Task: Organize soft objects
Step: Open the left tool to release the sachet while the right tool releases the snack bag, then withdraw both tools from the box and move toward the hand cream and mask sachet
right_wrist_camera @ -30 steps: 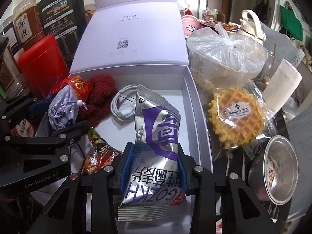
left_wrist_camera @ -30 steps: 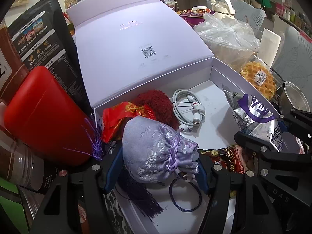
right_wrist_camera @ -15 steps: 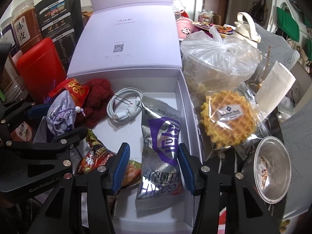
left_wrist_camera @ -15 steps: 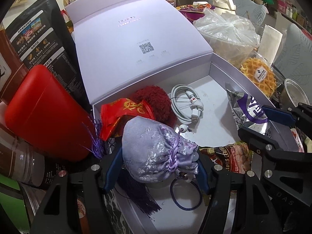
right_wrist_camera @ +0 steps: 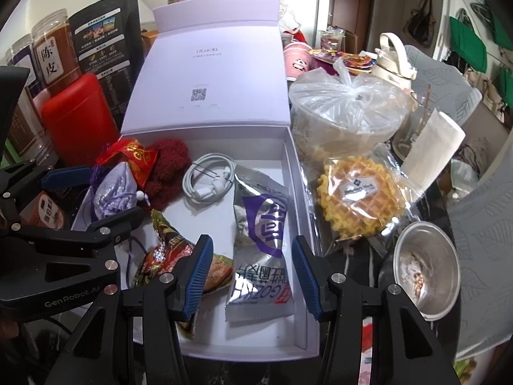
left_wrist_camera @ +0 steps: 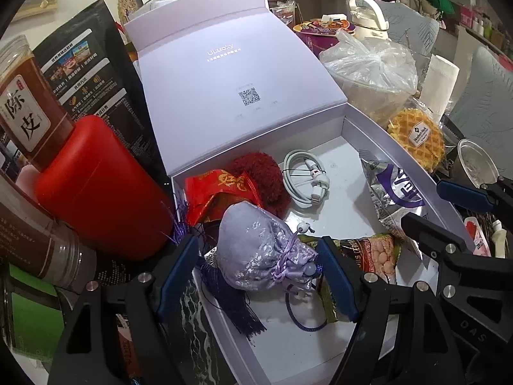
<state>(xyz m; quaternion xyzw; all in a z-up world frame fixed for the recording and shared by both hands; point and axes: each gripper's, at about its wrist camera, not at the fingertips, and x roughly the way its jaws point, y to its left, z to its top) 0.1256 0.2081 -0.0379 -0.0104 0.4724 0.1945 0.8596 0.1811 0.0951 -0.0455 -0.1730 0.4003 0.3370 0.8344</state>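
Observation:
An open white box [left_wrist_camera: 359, 122] [right_wrist_camera: 295, 173] holds a lilac drawstring pouch [left_wrist_camera: 256, 253] [right_wrist_camera: 112, 192], a red fluffy ball [left_wrist_camera: 263, 176] [right_wrist_camera: 166, 166], a red packet [left_wrist_camera: 218, 192] [right_wrist_camera: 136, 157], a coiled white cable [left_wrist_camera: 304, 176] [right_wrist_camera: 208, 176], a silver-purple snack bag [left_wrist_camera: 394, 192] [right_wrist_camera: 259, 243] and a brown snack packet [left_wrist_camera: 365, 253] [right_wrist_camera: 166, 250]. My left gripper [left_wrist_camera: 256, 276] is open, its fingers either side of the pouch lying in the box. My right gripper [right_wrist_camera: 253, 276] is open, its fingers clear of the silver bag lying between them.
A red canister [left_wrist_camera: 96, 186] [right_wrist_camera: 77, 115] and jars [right_wrist_camera: 54, 51] stand left of the box. To the right are a wrapped waffle [right_wrist_camera: 359, 199], a tied plastic bag over a bowl [right_wrist_camera: 346, 106], a metal cup [right_wrist_camera: 426, 263] and a paper roll [right_wrist_camera: 433, 141].
My right gripper opened, let the silver bag drop into the box, and drew back. My left gripper opened off the lilac pouch, which now lies in the box, and also drew back.

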